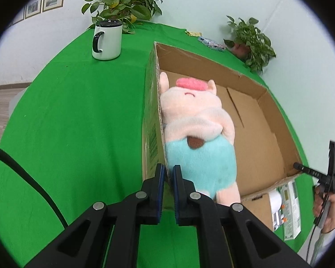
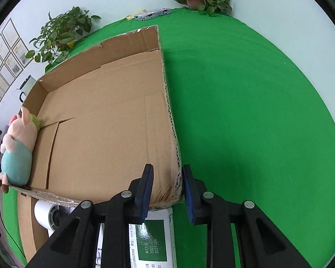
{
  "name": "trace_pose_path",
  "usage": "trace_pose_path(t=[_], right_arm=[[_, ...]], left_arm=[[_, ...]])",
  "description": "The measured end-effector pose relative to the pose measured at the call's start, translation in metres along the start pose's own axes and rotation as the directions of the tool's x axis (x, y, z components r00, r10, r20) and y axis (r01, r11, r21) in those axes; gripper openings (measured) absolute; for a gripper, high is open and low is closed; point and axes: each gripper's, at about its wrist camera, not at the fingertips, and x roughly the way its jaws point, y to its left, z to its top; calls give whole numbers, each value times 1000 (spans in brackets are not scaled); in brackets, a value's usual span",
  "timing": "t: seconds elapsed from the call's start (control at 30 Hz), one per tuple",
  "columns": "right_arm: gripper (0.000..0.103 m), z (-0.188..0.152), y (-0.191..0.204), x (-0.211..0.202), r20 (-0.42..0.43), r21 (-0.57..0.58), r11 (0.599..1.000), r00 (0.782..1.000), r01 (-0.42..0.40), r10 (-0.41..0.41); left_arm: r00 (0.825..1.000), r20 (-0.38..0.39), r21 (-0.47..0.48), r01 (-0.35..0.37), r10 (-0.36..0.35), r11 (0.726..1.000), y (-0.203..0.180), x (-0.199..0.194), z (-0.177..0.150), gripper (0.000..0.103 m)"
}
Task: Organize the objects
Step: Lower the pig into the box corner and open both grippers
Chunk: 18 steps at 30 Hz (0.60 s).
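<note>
Left black two-finger gripper with blue pads (image 1: 167, 178) pinched nearly closed on the left wall of the open brown cardboard box (image 1: 256, 134), one finger outside the wall and one inside, right beside the toy. Pink plush pig in teal shorts (image 1: 198, 138) lying on its back inside that box, pressed along the left wall, feet toward the near edge and snout pointing away. Right black two-finger gripper with blue pads (image 2: 167, 192) spread partly apart and straddling the box's near right corner, left finger inside the wall, right finger outside over the bright green tablecloth (image 2: 245, 111); touching the cardboard or not, cannot tell. Rest of the box floor bare, flaps meeting in a seam. Below the near wall, a folded-out flap printed with green and white label text (image 2: 154, 243). White mug with black handle and dark lid (image 1: 107, 40) standing on the cloth well left of the box, near a leafy potted plant (image 1: 120, 2). Second potted plant (image 1: 250, 42) at the far right corner.
</note>
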Motion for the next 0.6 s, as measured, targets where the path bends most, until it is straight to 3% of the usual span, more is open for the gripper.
trace_pose_path(t=[0.13, 0.17, 0.2, 0.27, 0.3, 0.33, 0.37, 0.43, 0.47, 0.5, 0.6], right_arm=[[29, -1, 12, -17, 38, -28, 999, 999, 36, -35], [38, -8, 19, -31, 63, -46, 998, 997, 53, -50], [47, -14, 29, -47, 105, -67, 997, 994, 40, -33], [95, -35, 44, -80, 176, -96, 995, 984, 0, 17], [102, -48, 54, -96, 219, -116, 993, 975, -15, 41], [102, -63, 68, -114, 268, -148, 989, 961, -31, 70], [102, -76, 80, -128, 293, -177, 983, 951, -46, 97], [102, -104, 104, -153, 306, -230, 969, 938, -94, 164], [102, -118, 115, -163, 312, -246, 963, 932, -107, 183], [102, -132, 124, -170, 318, -253, 961, 929, -107, 187], [102, -169, 148, -189, 347, -247, 967, 926, -64, 150]], left_arm=[[999, 22, 15, -40, 40, 999, -4, -9, -6, 7], [996, 55, 39, -77, 74, 996, -11, -17, -7, 7], [992, 86, 57, -96, 91, 994, -16, -23, -9, 7], [978, 182, 117, -124, 102, 985, -38, -48, -17, 8], [969, 225, 147, -134, 98, 980, -50, -61, -22, 11], [955, 277, 176, -161, 108, 971, -66, -76, -30, 31], [941, 319, 191, -182, 115, 964, -78, -88, -38, 61], [904, 417, 195, -194, 98, 961, -101, -115, -60, 89], [887, 452, 185, -194, 92, 963, -109, -126, -70, 89], [883, 463, 179, -183, 81, 967, -119, -136, -84, 89], [886, 462, 157, -132, 45, 979, -132, -153, -111, 89]])
